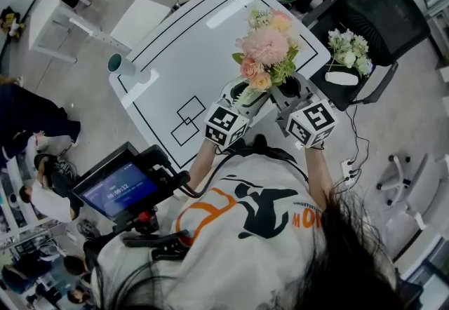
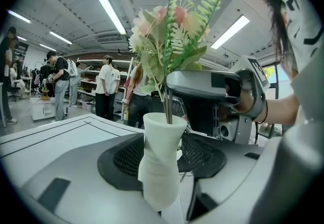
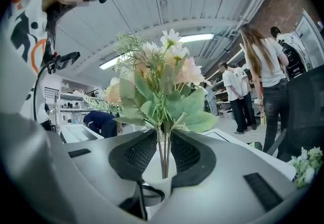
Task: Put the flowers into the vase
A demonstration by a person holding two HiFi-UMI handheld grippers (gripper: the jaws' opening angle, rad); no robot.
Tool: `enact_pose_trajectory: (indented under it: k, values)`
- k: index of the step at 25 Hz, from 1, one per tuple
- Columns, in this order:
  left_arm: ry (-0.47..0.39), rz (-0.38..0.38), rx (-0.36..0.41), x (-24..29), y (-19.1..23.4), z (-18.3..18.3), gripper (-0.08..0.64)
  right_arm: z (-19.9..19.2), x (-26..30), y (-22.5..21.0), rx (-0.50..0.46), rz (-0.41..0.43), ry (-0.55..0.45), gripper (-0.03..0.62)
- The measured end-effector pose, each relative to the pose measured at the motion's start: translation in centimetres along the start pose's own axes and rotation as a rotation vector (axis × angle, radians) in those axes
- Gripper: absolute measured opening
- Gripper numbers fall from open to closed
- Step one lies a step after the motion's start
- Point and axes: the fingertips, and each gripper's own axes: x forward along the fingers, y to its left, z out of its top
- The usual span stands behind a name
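One bouquet (image 1: 266, 49) stands in the vase (image 1: 247, 97) in your head view; by its own view your left gripper (image 2: 162, 159) clamps that vase, and by its own your right gripper (image 3: 164, 154) sits slightly spread around the stems (image 3: 163, 142), so only withdrawing seems left.

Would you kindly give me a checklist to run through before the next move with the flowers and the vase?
1. Vase clamped in left gripper: ok.
2. Flower stems inside the vase mouth: ok.
3. Stems lie between the fingers of the right gripper: ok.
4. Right fingers pressing on the stems: cannot tell.
5. Stems reaching the vase bottom: cannot tell.
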Motion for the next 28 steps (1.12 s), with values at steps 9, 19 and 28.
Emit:
enact_pose_trajectory:
  k: [9, 19, 28]
  values:
    - [-0.003, -0.003, -0.004, -0.2, -0.1, 0.1, 0.227, -2.4, -0.7, 0.2, -0.074, -0.02, 0.117, 0.095]
    - [-0.004, -0.004, -0.003, -0.3, -0.2, 0.1, 0.227, -3.5, -1.0, 1.3, -0.072, 0.025, 0.188, 0.2]
    - [-0.003, -0.001, 0.005, -0.4, -0.2, 0.0, 0.227, -3.9, -0.8, 2.0, -0.13, 0.025, 0.241, 0.251]
